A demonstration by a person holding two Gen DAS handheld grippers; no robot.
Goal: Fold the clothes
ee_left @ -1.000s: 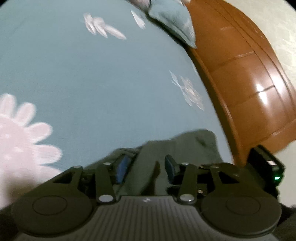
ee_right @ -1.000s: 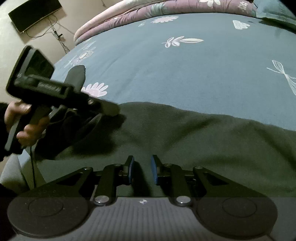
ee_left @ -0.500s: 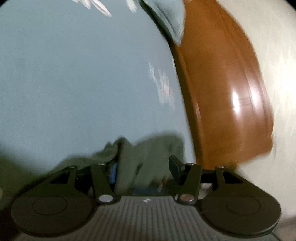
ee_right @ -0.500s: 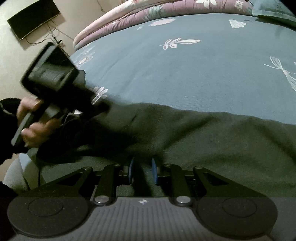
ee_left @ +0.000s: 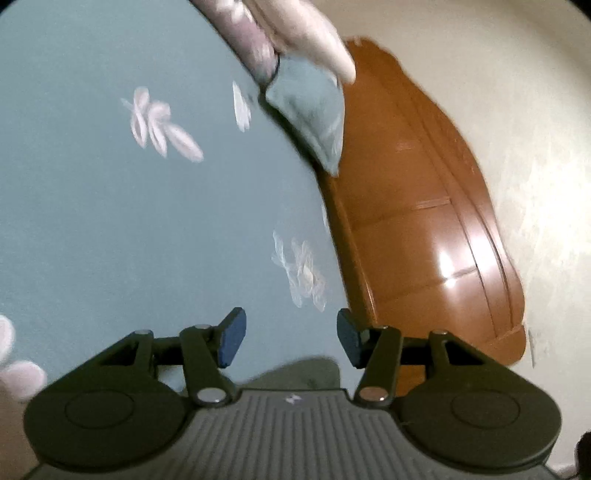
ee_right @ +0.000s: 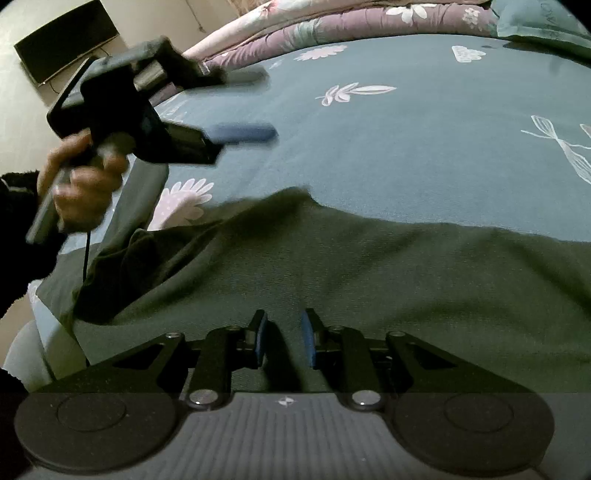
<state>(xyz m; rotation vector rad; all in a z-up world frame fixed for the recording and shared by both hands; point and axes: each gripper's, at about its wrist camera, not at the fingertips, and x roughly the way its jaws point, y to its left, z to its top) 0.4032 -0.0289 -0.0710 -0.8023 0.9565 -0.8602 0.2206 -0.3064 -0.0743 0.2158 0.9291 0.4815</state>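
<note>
A dark green garment (ee_right: 369, 273) lies spread over the near part of the teal flowered bedsheet (ee_right: 406, 140). My right gripper (ee_right: 283, 339) sits low on its near edge, jaws narrow, with a ridge of the fabric pinched between the blue pads. My left gripper (ee_right: 255, 105), held by a hand (ee_right: 81, 184), hovers above the sheet past the garment's left end, open and empty. In the left wrist view that gripper (ee_left: 290, 339) spreads wide over bare sheet, with only a corner of the garment (ee_left: 295, 373) showing beneath it.
A brown wooden headboard (ee_left: 424, 221) borders the bed on the right in the left wrist view, with a teal pillow (ee_left: 310, 110) against it. A folded purple and pink quilt (ee_right: 351, 18) lies along the far edge. A dark screen (ee_right: 66, 40) hangs on the wall.
The left gripper let go of the garment's corner, opened wider and lifted away over the sheet. The right gripper stayed put on the garment.
</note>
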